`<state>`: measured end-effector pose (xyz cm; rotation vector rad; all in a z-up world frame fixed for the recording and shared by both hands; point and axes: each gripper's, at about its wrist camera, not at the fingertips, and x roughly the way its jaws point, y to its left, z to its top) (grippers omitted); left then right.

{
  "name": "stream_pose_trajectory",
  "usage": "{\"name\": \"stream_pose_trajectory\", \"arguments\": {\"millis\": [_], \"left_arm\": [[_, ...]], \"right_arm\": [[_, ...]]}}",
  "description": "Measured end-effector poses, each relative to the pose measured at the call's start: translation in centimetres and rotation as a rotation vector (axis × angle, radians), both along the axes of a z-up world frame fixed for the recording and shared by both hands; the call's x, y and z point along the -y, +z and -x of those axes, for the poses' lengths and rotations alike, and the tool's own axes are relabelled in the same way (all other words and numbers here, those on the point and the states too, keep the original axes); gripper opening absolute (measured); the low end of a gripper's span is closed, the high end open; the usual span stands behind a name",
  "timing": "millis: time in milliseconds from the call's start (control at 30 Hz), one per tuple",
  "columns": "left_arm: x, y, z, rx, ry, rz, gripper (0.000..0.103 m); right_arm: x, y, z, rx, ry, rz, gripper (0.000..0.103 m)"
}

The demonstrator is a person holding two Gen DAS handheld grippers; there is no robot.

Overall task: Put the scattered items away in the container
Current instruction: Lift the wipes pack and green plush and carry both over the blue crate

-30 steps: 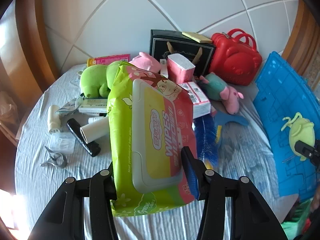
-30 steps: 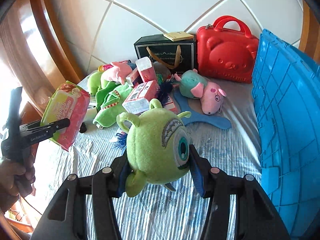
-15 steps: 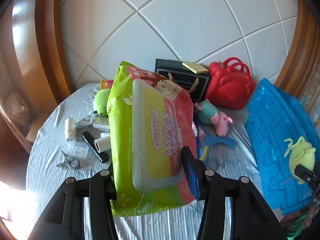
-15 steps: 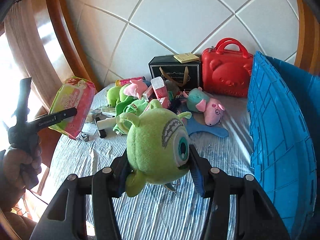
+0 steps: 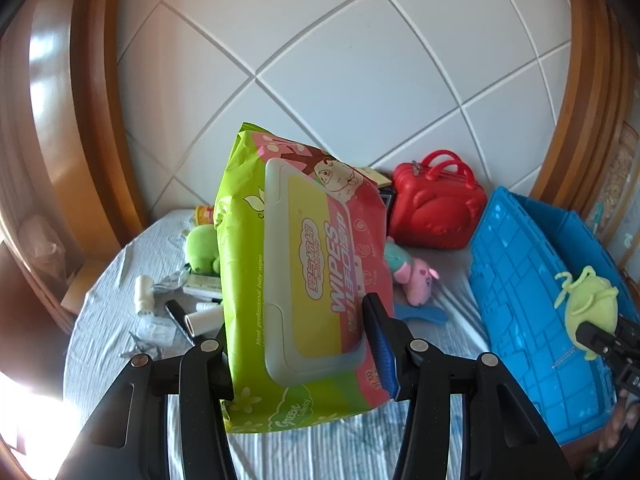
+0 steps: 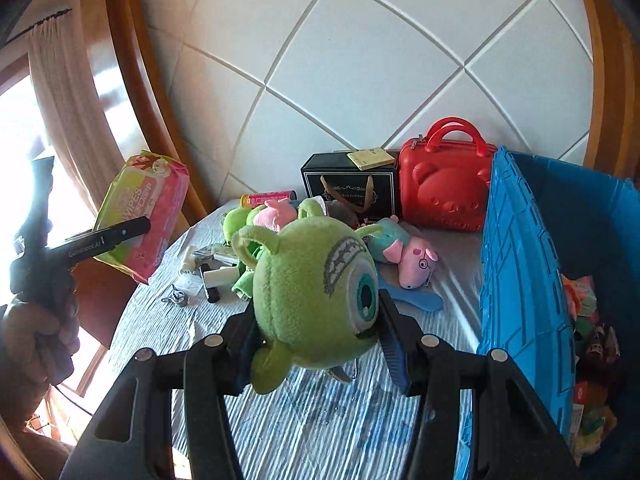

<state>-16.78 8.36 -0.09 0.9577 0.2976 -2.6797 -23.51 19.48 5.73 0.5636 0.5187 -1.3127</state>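
My left gripper [image 5: 300, 344] is shut on a green and pink pack of baby wipes [image 5: 304, 276] and holds it high above the table; the pack also shows in the right wrist view [image 6: 144, 208]. My right gripper [image 6: 320, 340] is shut on a green one-eyed plush monster [image 6: 316, 292], held above the table just left of the blue crate [image 6: 520, 280]. In the left wrist view the plush [image 5: 588, 308] hangs over the crate's wall [image 5: 520, 280]. The crate holds several items at its bottom [image 6: 588, 360].
A red bear case [image 6: 444, 184], a black gift box [image 6: 352, 188], a pink pig plush [image 6: 404, 256], green plush toys [image 6: 240, 220], a blue brush [image 6: 416, 300], a black tube and small bottles [image 6: 208, 276] lie on the striped cloth.
Both grippers have risen with their loads, so the table items sit lower and smaller. The right gripper has moved nearer the crate, whose inside now shows.
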Motion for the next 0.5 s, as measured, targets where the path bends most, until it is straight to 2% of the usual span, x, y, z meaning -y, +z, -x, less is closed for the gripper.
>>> {"name": "stream_pose_trajectory", "arguments": {"millis": [267, 500], "left_arm": [[-4.9, 2.3, 2.6, -0.035, -0.057, 0.007, 0.048], [-11.6, 4.2, 5.6, -0.064, -0.171, -0.005, 0.048]], "right_arm": [[-0.8, 2.7, 4.5, 0.01, -0.035, 0.06, 0.051], [-2.1, 5.0, 11.2, 0.006, -0.127, 0.1, 0.051]]}}
